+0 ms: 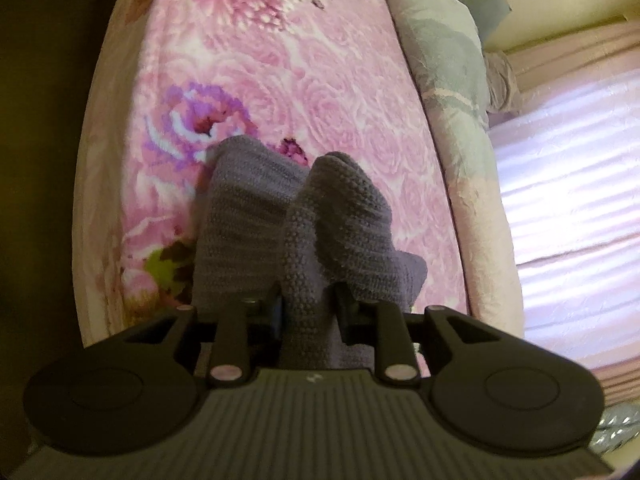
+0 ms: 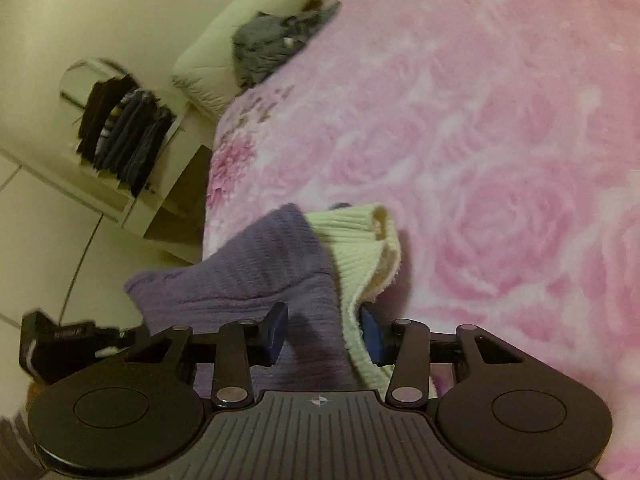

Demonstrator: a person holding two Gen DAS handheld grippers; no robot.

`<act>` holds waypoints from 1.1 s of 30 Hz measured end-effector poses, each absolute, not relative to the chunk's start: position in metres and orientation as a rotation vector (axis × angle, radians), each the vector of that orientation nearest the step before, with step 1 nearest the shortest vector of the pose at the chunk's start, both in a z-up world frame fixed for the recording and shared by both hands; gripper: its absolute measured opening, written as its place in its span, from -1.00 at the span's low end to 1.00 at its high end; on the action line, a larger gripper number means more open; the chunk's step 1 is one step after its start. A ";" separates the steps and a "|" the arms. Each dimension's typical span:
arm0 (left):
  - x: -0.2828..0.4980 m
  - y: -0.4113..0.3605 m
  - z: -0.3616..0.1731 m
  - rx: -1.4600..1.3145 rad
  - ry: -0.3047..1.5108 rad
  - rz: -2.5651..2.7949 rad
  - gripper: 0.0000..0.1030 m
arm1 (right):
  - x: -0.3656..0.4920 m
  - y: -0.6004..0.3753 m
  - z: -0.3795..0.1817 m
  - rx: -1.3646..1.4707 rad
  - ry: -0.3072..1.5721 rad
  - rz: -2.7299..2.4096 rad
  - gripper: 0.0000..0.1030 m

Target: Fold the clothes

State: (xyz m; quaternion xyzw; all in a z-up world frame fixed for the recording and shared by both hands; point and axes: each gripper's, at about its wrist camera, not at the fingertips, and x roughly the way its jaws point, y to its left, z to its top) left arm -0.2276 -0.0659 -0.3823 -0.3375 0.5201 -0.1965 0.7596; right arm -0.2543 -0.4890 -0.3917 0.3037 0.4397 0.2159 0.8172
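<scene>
A: Left gripper (image 1: pixel 308 308) first. Fingers closed in on a bunched fold of the purple knit (image 1: pixel 256 216). Cloth fills the gap between them, so it's gripped.

B: Where's the knit lying?

A: On the pink floral blanket (image 1: pixel 320 80), running from the gripper straight out across the bed. Long axis goes away from the camera. Two humps of fabric, the right one raised higher.

B: Room around it?

A: Plenty of bare blanket ahead and to the right. Bed edge is close on the left, dark beyond it. On the right, a grey-pink pillow (image 1: pixel 444 56) runs along the blanket's edge.

B: Right gripper (image 2: pixel 324 332)?

A: Fingers partway closed, blue pads (image 2: pixel 276 332) either side of purple cloth (image 2: pixel 248 276) with a cream ribbed cuff (image 2: pixel 360 240). Looks gripped, cloth pinched between them. Can't tell if it's the same garment as the left one's.

B: Which way does it point?

A: Cuff points up and away over the blanket; purple part trails left, hanging past the bed edge over the floor (image 2: pixel 48 216).

B: Anything else?

A: Grey clothes heap (image 2: pixel 268 44) at the far end of the bed, well apart. Folded dark stack (image 2: pixel 124 132) on a white shelf off the bed, to the left. Wide open blanket on the right.
</scene>
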 end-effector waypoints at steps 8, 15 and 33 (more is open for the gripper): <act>-0.224 -0.066 -0.389 -0.739 1.123 -0.447 -0.62 | -0.254 -0.483 -0.388 0.627 0.933 0.472 -0.13; -0.223 -0.063 -0.393 -0.760 1.131 -0.456 -0.62 | -0.238 -0.478 -0.379 0.544 0.921 0.453 0.38; -0.212 -0.059 -0.403 -0.803 1.132 -0.468 -0.56 | -0.194 -0.460 -0.395 0.351 0.926 0.625 0.38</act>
